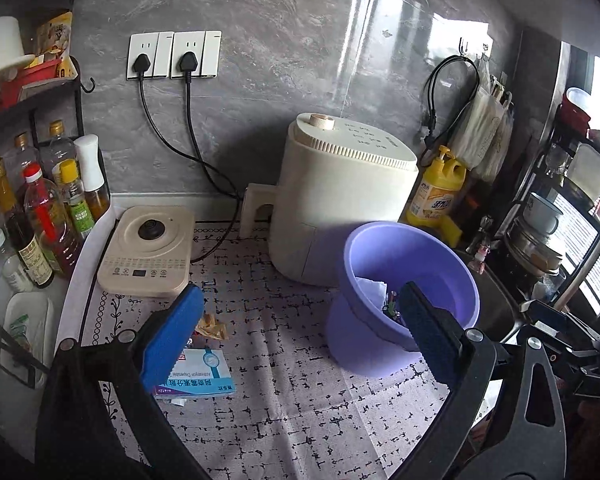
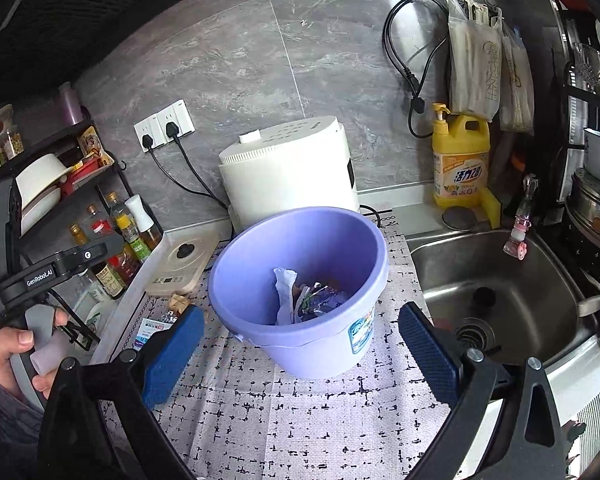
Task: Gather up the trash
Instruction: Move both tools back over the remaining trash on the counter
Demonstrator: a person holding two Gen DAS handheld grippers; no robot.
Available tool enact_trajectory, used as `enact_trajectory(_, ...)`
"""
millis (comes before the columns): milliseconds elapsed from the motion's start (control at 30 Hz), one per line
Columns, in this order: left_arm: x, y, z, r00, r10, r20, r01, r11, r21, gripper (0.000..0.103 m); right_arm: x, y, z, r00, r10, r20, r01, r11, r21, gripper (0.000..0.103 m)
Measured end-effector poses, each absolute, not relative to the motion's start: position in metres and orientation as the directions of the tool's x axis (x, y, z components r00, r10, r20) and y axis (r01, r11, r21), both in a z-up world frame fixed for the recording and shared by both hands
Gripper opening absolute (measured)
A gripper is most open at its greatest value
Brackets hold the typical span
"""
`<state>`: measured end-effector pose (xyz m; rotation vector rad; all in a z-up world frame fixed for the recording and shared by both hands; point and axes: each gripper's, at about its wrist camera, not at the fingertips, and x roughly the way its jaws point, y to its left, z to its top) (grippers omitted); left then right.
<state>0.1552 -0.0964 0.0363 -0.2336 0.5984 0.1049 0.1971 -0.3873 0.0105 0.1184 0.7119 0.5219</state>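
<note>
A purple bucket (image 1: 404,312) stands on the patterned mat (image 1: 292,408) and holds white paper (image 2: 286,292) and crumpled wrappers (image 2: 320,300); it also shows in the right wrist view (image 2: 300,344). A blue-and-white medicine box (image 1: 202,374) and a crumpled tan wrapper (image 1: 212,326) lie on the mat left of the bucket, behind my left finger. They show small in the right wrist view: the box (image 2: 150,330), the wrapper (image 2: 179,302). My left gripper (image 1: 300,328) is open and empty above the mat. My right gripper (image 2: 300,344) is open and empty, just in front of the bucket.
A cream air fryer (image 1: 340,196) stands behind the bucket and an induction base (image 1: 146,252) to its left. Oil and sauce bottles (image 1: 40,216) crowd the left rack. A steel sink (image 2: 488,280) lies right of the mat, with yellow detergent (image 2: 460,160) behind it.
</note>
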Motion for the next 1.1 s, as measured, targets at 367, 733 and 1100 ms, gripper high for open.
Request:
enact_trajectory(367,0.13,-0.01,0.007,0.777,0.065,-0.626,-0.227,0.956,-0.183,0.097,0.182,-0.306,0.01,0.592,0.539,-0.6,-0.492,0.831,0.26,0.095)
enact_trajectory(733,0.131,0.052,-0.022,0.757,0.002,-0.653,-0.19,0.958,-0.217,0.096,0.169,-0.221,-0.008,0.557,0.54,-0.631,-0.523,0.818,0.239,0.091)
enact_trajectory(1100,0.17,0.078,-0.062,0.718,-0.106,-0.688,-0.073,0.972,-0.225,0.081,0.168,-0.169,-0.041,0.562,0.489,-0.668,-0.484,0.849,0.214,0.08)
